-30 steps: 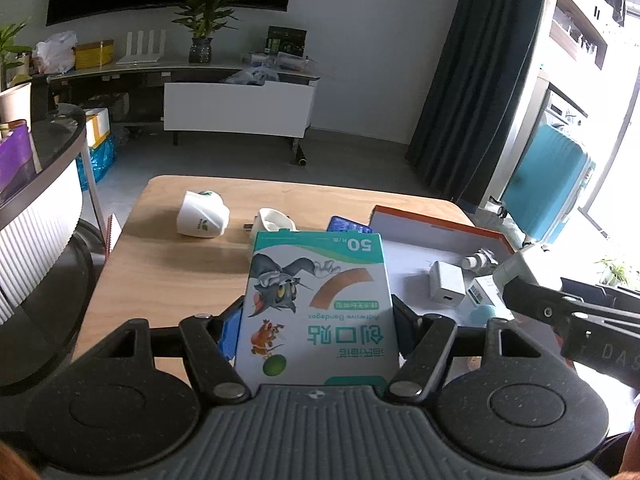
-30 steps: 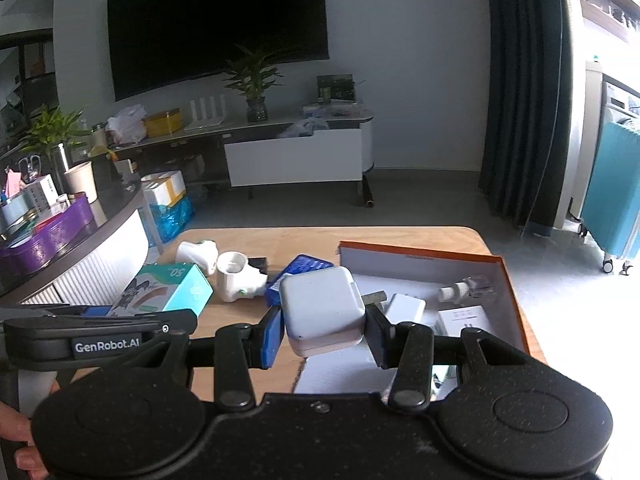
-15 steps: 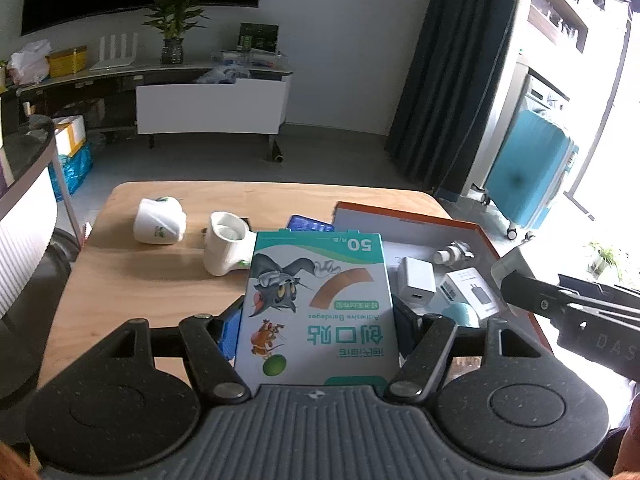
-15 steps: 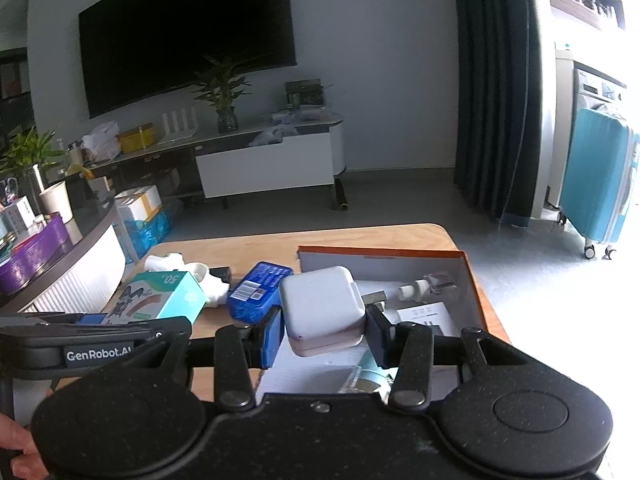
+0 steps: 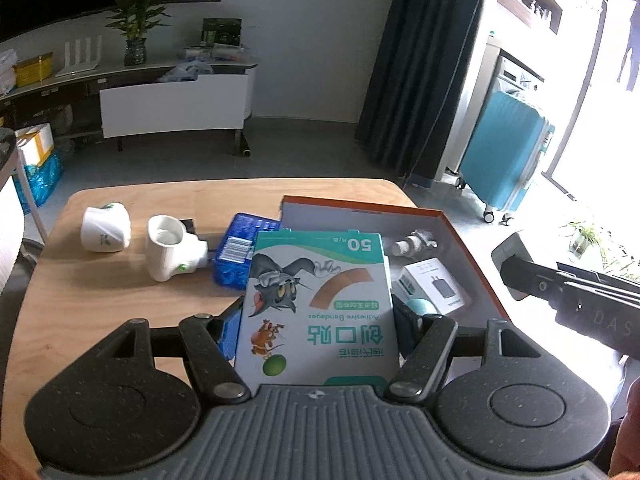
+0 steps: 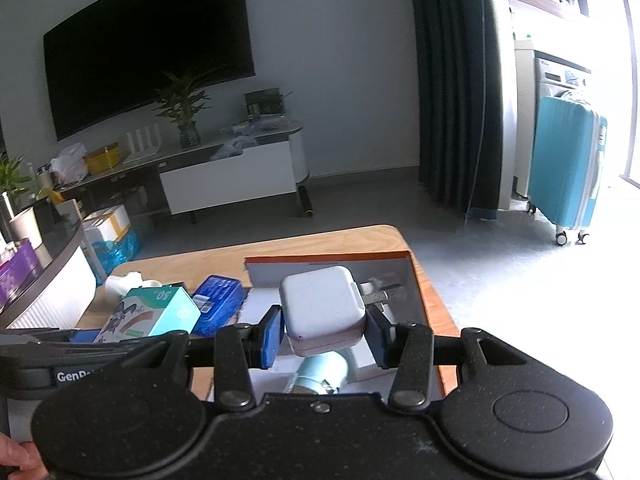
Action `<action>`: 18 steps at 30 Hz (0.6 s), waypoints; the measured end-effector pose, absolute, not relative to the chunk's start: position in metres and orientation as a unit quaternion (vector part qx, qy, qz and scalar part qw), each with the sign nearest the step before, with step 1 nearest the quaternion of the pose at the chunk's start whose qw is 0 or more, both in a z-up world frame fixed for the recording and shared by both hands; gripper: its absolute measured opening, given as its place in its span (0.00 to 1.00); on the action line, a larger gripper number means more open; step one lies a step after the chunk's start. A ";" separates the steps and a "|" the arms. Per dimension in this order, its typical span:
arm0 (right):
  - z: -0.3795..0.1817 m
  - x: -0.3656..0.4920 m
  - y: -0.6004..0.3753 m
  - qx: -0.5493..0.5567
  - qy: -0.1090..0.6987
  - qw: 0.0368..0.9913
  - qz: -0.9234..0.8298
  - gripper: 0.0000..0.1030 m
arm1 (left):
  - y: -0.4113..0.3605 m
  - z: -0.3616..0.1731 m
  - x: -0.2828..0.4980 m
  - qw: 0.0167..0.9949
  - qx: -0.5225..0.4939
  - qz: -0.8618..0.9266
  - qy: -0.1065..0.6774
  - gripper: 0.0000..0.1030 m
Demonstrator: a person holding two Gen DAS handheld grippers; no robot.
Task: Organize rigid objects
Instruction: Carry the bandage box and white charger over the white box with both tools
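Change since earlier frame: both loads now ride nearer the orange-rimmed box
Left tongs: clenched on bandage carton, held above the surface, beside the box
Right tongs: clenched on white charger, over the box
Step advice: lower level into bare floor; release only when seated

bandage box "adhesive bandages", "50"
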State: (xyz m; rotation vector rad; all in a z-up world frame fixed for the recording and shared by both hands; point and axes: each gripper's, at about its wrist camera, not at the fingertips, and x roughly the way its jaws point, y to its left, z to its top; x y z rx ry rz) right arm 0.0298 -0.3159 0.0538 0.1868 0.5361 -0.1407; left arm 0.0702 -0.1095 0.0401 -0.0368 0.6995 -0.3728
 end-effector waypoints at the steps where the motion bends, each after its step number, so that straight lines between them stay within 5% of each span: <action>1: 0.054 0.029 -0.317 0.093 0.264 0.957 -0.071 0.52 | -0.112 0.040 0.071 0.922 -0.016 -0.184 0.341 0.69; 18: 0.052 0.031 -0.330 0.101 0.260 0.956 -0.090 0.52 | -0.141 0.038 0.081 0.917 -0.005 -0.203 0.343 0.69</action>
